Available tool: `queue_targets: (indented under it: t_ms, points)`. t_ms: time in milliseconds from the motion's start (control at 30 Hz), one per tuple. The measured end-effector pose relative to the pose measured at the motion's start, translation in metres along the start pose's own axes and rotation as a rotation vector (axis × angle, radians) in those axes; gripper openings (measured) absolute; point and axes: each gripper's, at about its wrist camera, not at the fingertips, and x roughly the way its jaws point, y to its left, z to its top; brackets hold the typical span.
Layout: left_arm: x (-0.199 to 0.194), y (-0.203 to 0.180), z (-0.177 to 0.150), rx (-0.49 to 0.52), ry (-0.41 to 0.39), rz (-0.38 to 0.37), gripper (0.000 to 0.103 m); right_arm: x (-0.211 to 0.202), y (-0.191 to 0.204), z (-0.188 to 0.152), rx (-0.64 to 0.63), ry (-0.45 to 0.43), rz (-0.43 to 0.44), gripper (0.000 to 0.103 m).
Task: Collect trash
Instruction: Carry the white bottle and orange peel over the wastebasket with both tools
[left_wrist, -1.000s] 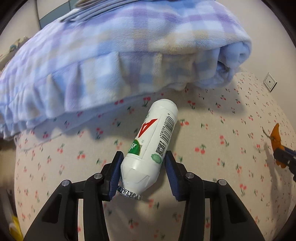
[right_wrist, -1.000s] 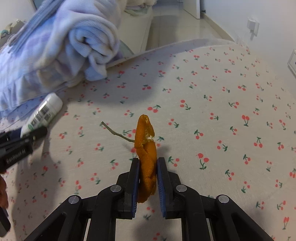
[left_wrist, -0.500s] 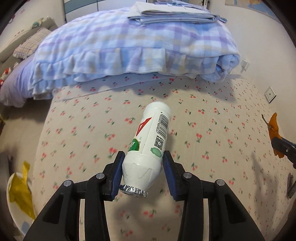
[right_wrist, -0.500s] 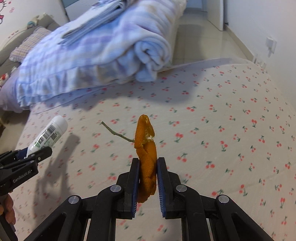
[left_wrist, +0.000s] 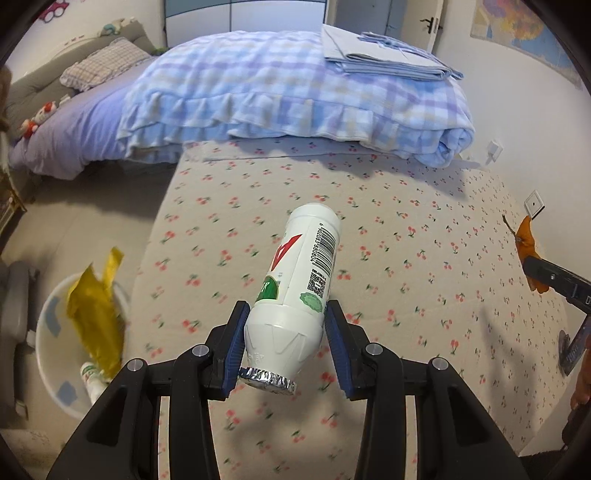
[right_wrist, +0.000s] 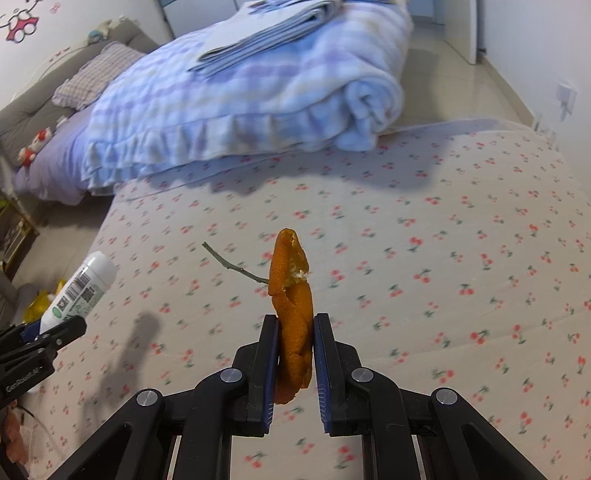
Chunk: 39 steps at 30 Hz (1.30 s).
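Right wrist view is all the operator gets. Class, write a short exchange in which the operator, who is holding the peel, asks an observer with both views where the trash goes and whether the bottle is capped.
Operator: My right tool grips the peel. Is there a bin anywhere?
Observer: Yes. The left wrist view shows a white bin on the floor beside the mattress, off to the left tool's left.
Operator: I only see the bottle's base end. Does it have a cap?
Observer: No cap. Crinkled foil covers the mouth of the bottle, which points back at the left camera.
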Motion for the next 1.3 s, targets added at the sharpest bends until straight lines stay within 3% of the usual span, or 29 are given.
queue_targets:
  t_ms: [567,1300]
  points:
    - [-0.035,0.115,-0.045,-0.167,-0.022,0.079,0.044,0.030,0.118,-0.004,-0.124,0.044,0.109,0.016]
    - [-0.031,0.230,-0.061,-0.325,-0.013,0.145,0.044,0.076,0.275,-0.030,-0.284,0.125,0.228,0.016]
